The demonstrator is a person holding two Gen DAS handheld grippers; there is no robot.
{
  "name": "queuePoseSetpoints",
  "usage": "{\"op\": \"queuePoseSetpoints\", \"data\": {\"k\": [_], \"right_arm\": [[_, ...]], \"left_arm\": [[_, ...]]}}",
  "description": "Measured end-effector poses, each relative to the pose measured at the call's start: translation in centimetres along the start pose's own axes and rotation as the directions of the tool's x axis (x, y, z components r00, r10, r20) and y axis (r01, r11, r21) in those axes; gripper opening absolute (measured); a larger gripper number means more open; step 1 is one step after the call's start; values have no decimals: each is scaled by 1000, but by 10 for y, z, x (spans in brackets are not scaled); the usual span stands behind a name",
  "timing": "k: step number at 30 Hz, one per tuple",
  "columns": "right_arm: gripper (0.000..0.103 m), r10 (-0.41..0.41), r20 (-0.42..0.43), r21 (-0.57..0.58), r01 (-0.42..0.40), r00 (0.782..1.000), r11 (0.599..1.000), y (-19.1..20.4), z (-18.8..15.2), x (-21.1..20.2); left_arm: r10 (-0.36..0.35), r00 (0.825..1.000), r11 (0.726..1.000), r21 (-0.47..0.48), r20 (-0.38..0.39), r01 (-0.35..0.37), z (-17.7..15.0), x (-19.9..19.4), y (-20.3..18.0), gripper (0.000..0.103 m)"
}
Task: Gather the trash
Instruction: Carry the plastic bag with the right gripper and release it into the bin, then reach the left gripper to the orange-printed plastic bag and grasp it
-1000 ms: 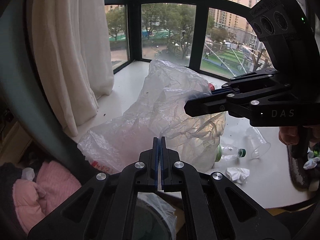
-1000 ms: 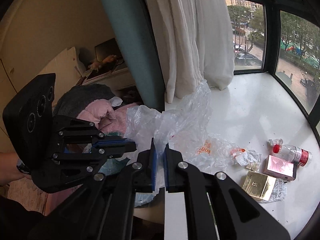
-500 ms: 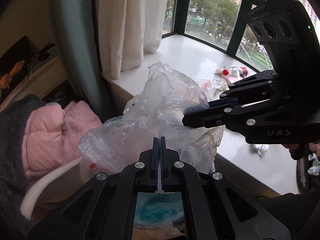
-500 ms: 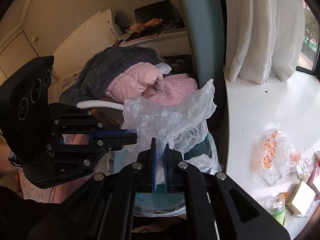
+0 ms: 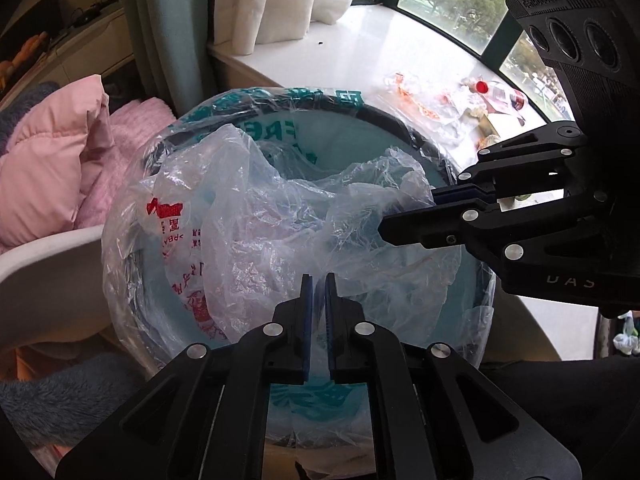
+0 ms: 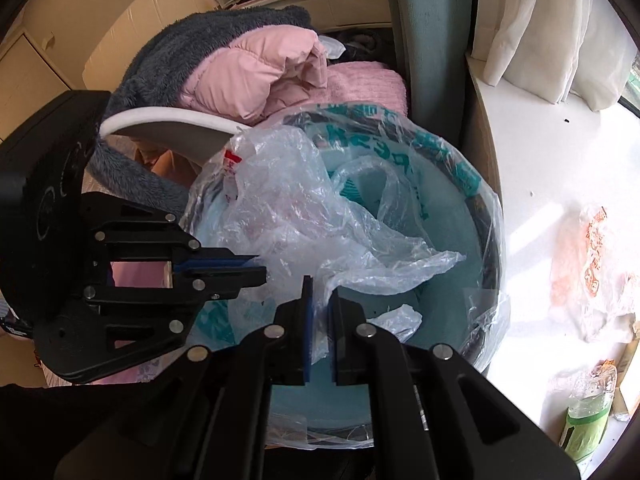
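Note:
A crumpled clear plastic bag (image 5: 280, 220) with red print lies in the mouth of a round bin (image 5: 360, 112) lined with a teal-printed bag. My left gripper (image 5: 318, 278) points down at the bag's near side. Its jaws are opening, and the thin film between them hangs loose. From the right, my right gripper (image 5: 408, 214) holds the bag's edge. In the right wrist view the right gripper (image 6: 319, 284) is shut on a fold of the clear bag (image 6: 288, 200) over the bin (image 6: 480, 208), with the left gripper (image 6: 262, 266) beside it.
The white windowsill (image 5: 360, 40) beyond the bin holds a red-capped bottle (image 5: 496, 90), an orange-printed wrapper (image 6: 592, 264), a gold box (image 5: 488, 132) and a green-labelled bottle (image 6: 588, 412). A pink jacket (image 6: 256, 72) and a white chair edge (image 6: 168, 128) crowd the bin's left. White curtains (image 5: 276, 0) hang behind.
Both grippers have carried the clear bag off the windowsill and down into the bin's mouth. The left jaws, shut before, now stand slightly apart.

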State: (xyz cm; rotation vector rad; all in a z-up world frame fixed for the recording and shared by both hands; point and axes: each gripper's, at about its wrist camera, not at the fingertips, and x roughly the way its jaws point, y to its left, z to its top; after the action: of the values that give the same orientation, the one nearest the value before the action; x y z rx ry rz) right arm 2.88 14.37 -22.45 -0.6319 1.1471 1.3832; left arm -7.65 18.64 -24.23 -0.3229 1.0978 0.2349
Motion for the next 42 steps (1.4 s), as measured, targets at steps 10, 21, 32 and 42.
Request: {"op": "queuePoseSetpoints", "data": {"k": [10, 21, 32, 42], "right_arm": [[93, -17, 144, -80, 29, 989, 996, -8, -9, -53], [93, -174, 277, 35, 171, 945, 985, -36, -24, -111], [93, -360, 291, 283, 280, 886, 917, -102, -78, -166], [93, -474, 275, 449, 324, 837, 833, -179, -107, -202]], "left_arm": [[85, 992, 988, 122, 92, -96, 0, -38, 1, 85], [36, 983, 978, 194, 183, -72, 38, -61, -28, 97], [-68, 979, 932, 361, 193, -7, 85, -47, -92, 97], [-125, 974, 917, 396, 188, 41, 140, -9, -143, 97]]}}
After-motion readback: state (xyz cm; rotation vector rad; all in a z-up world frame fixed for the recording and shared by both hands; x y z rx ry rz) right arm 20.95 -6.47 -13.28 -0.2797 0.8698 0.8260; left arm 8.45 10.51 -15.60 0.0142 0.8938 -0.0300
